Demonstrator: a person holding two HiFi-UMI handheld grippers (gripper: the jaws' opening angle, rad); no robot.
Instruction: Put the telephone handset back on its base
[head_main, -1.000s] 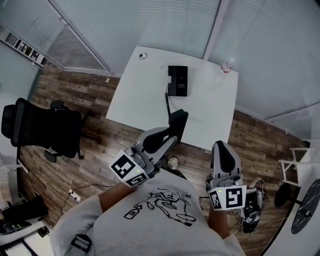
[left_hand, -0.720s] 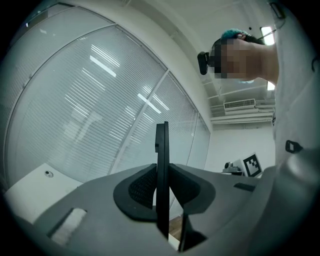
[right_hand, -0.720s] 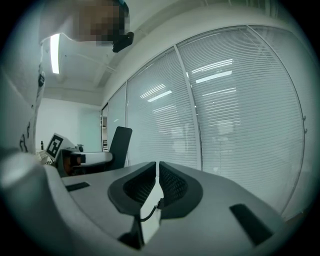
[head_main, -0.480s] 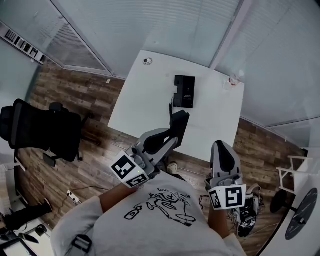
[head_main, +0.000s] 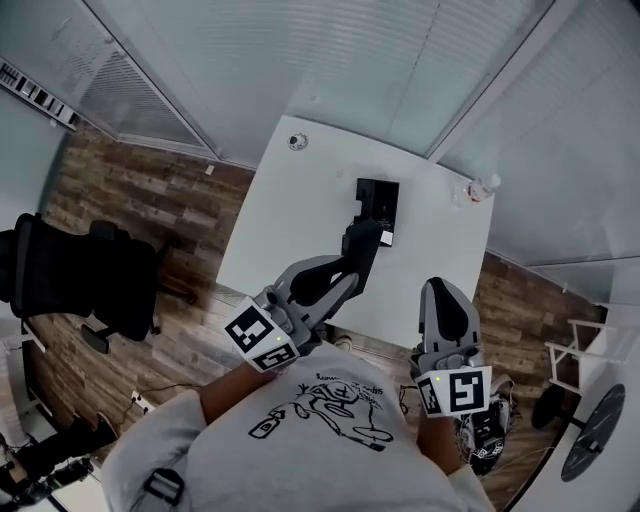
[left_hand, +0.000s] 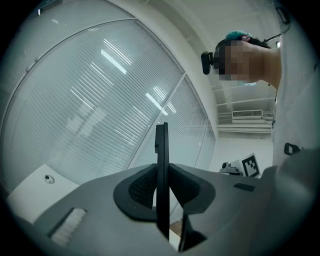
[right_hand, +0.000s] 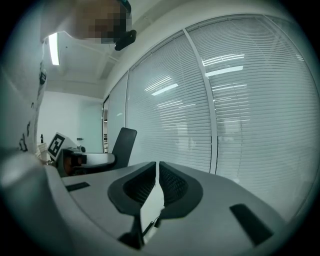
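Left gripper (head_main: 345, 268): the jaws are clamped on the black telephone handset (head_main: 360, 248). In the left gripper view the handset stands edge-on as a thin, upright black blade between the two pads, which press on it from both sides. It extends well past the jaw tips.

Right gripper (right_hand: 156, 175): the jaws are drawn together, leaving only a narrow slit, and nothing is between them. In the head view this gripper is held low at the person's right, near the table's front edge and well apart from the handset.

Handset position: it is held off the white table (head_main: 290, 210), over the table's near half and pointing towards the far side. Its far end reaches the near edge of the black telephone base (head_main: 378, 198). It cannot be told whether the two touch. The handset is not seated on the base.

Base: it lies flat on the table, towards the far edge and right of centre.

Other items: a small round object (head_main: 298, 142) sits at the far left corner of the table. A clear bottle (head_main: 484, 187) stands at the far right corner. A black office chair (head_main: 70, 275) stands on the wood floor, well to the left of the table. Slatted blinds behind glass walls enclose the far side.
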